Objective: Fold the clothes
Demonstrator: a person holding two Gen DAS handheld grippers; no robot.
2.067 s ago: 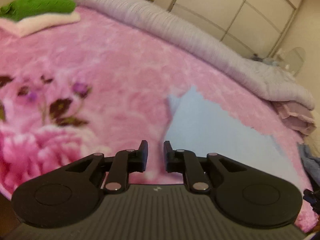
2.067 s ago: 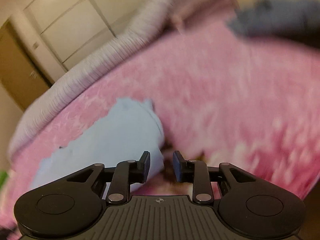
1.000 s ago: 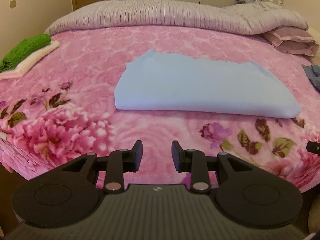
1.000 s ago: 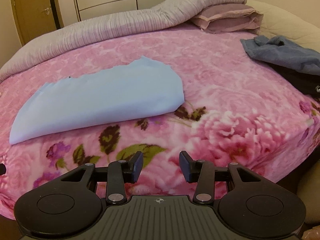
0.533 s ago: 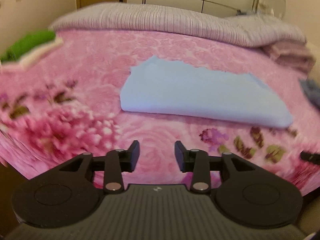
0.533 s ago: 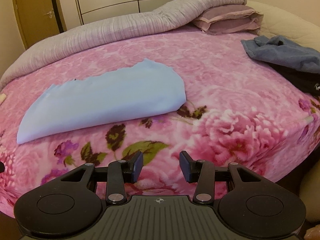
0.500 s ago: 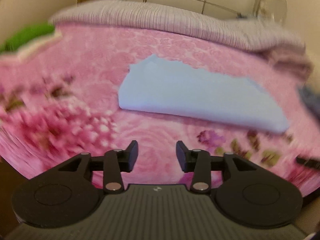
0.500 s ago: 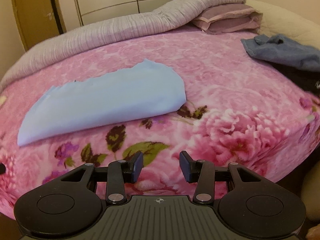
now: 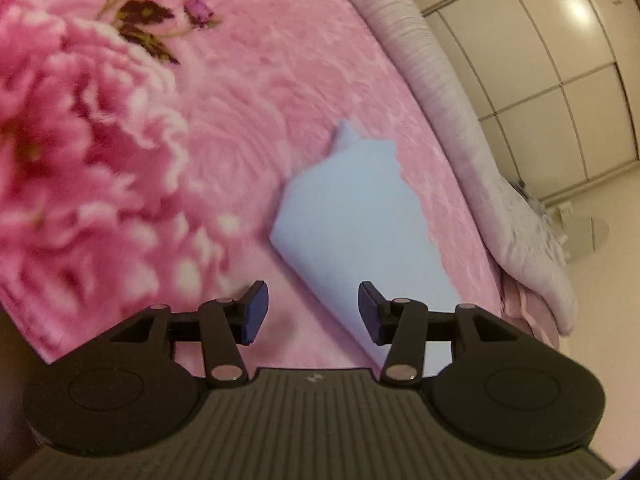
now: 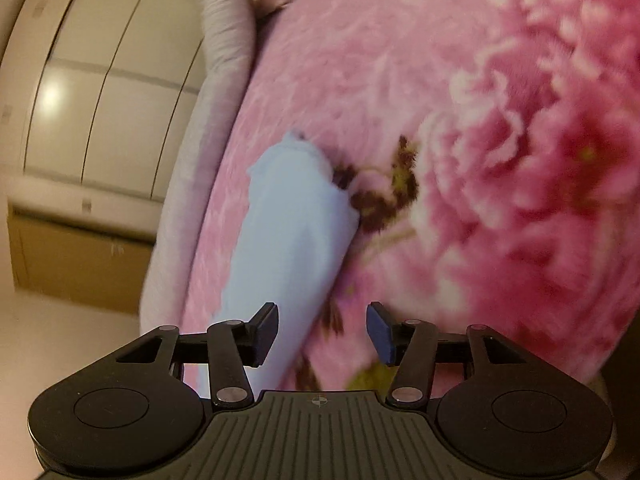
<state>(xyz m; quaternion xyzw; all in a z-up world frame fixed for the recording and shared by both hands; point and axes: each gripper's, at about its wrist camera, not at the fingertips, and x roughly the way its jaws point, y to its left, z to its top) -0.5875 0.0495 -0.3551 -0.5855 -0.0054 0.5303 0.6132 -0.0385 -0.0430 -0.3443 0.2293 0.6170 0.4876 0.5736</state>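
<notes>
The left gripper (image 9: pixel 312 312) hung with its jaws spread wide and empty over the near end of the folded light-blue cloth (image 9: pixel 360 232), which lay flat on the pink floral blanket (image 9: pixel 100 152). The right gripper (image 10: pixel 322 334) was likewise spread and empty, low over the cloth's other end.

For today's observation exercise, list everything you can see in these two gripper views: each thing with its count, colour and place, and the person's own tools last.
cloth: one, light blue, folded, lying on the blanket ahead of both grippers
blanket: one, pink with large flowers, covering the bed
duvet: one, pale lilac, bunched along the far edge of the bed
pillow: one, mauve, only an edge showing by the end of the duvet
wardrobe: one, cream panelled doors, behind the bed
door: one, brown, beside the wardrobe
left gripper: one, black, open, near one end of the cloth
right gripper: one, black, open, near the other end
</notes>
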